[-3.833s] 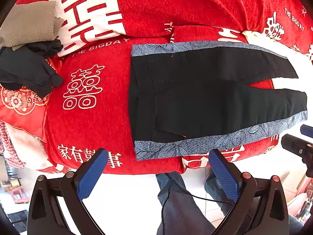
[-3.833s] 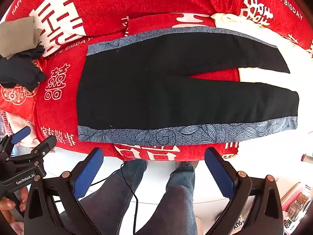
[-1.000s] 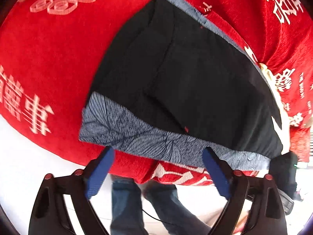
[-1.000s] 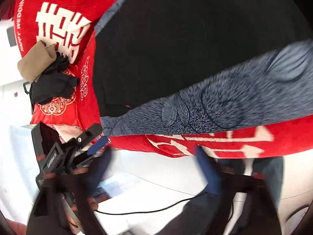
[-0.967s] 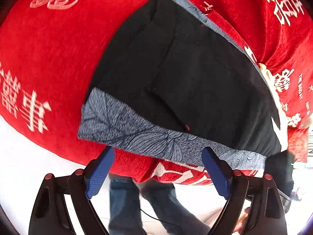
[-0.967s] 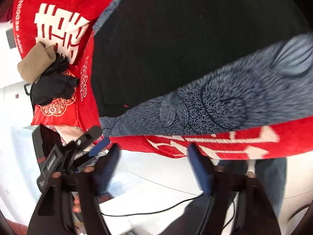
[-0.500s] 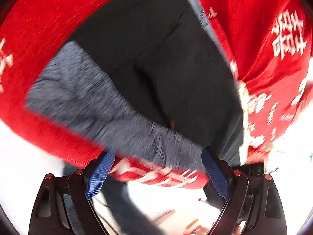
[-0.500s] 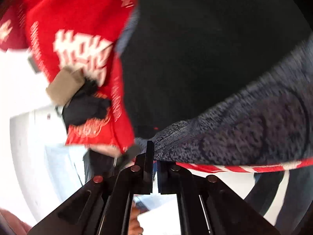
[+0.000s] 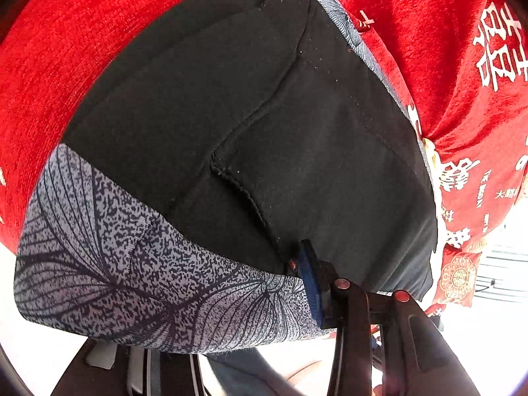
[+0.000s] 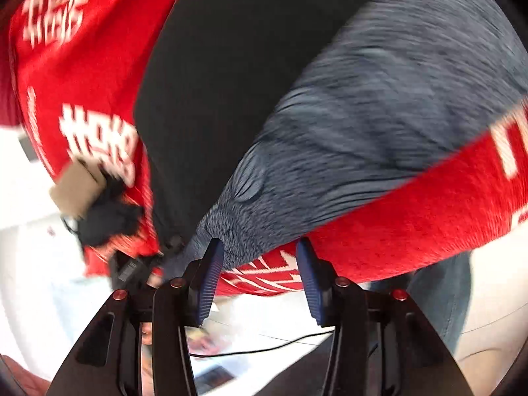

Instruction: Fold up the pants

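The pants (image 9: 264,125) lay flat on the red bedspread (image 9: 462,66), the left tongs (image 9: 305,280) clamped on their patterned near edge at lower centre, the right tongs (image 10: 257,277) parted at that edge, needing a bite before lifting evenly.

Pants (image 9: 280,138) lie flat on blanket (image 9: 445,49); clothes pile (image 10: 99,204) on blanket, left of pants.
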`<state>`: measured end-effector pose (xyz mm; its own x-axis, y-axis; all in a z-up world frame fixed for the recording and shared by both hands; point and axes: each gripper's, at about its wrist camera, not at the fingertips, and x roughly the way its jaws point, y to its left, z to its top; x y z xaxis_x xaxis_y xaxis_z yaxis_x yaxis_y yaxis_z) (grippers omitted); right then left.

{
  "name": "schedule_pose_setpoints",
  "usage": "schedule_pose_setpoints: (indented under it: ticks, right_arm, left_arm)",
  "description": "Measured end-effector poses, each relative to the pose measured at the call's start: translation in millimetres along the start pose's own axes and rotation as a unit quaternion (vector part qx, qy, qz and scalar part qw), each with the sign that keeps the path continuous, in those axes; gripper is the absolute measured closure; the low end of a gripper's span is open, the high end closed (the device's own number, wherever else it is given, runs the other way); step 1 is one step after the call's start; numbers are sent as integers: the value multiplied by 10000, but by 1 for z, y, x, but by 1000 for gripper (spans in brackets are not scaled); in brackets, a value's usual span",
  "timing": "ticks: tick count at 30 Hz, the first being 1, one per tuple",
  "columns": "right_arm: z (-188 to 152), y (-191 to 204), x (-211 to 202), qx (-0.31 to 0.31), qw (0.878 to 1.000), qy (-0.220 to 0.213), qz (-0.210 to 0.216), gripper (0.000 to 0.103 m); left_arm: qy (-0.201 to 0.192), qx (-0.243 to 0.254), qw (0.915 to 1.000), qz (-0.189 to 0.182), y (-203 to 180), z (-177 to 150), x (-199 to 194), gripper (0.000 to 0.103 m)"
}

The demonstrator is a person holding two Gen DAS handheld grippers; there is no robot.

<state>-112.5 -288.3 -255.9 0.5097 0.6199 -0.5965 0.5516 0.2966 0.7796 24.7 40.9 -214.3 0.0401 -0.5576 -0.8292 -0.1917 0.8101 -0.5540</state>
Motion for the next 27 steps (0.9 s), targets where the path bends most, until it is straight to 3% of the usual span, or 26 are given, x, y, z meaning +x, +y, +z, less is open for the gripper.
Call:
schedule_pose_setpoints:
  ticks: [4, 8, 10, 11, 12, 13, 14, 16, 21, 24, 27]
  right_arm:
    - [-6, -21, -10, 611, 9962, -215, 582, 53]
    - [-8, -31, -23, 828, 9944, -447, 485, 53]
    - [5, -36, -21, 1063, 9913, -428, 649, 53]
    - [8, -37, -19, 1110, 9909, -333, 678, 59]
    - [14, -35, -19, 1106, 9916, -181, 649, 76]
    - [18, -34, -23, 1090, 9919, -134, 640, 100]
    - [21, -31, -29, 1104, 9915, -133, 668, 100]
    - [31, -5, -38, 872, 9931, -115, 773, 100]
    - [74, 70, -59, -200, 9980, 181, 567, 100]
    - [114, 120, -65, -779, 9951, 267, 548, 100]
    - [166, 162, -56, -1302, 9898, 376, 442, 100]
  left_arm:
    - [48, 78, 9999, 75, -1, -1, -2, 61]
    - [52, 156, 9997, 162, -6, 1, -1, 61]
    - [40, 81, 9998, 168, -9, 3, 0, 61]
    - [30, 15, 9999, 125, -11, 5, 1, 61]
    - [14, -75, 10000, 32, -12, 6, 1, 61]
    - [-6, -183, 9998, -64, -13, 10, 0, 67]
    - [-4, -247, 9996, -99, -15, 11, -3, 73]
    - [-38, -293, 9995, -141, -19, 15, -11, 73]
    - [-310, -454, 9982, -254, -50, 30, -46, 73]
    - [-694, -46, 9971, -306, -85, 50, -73, 73]
    - [-1000, 437, 9938, -192, -131, 96, -68, 73]
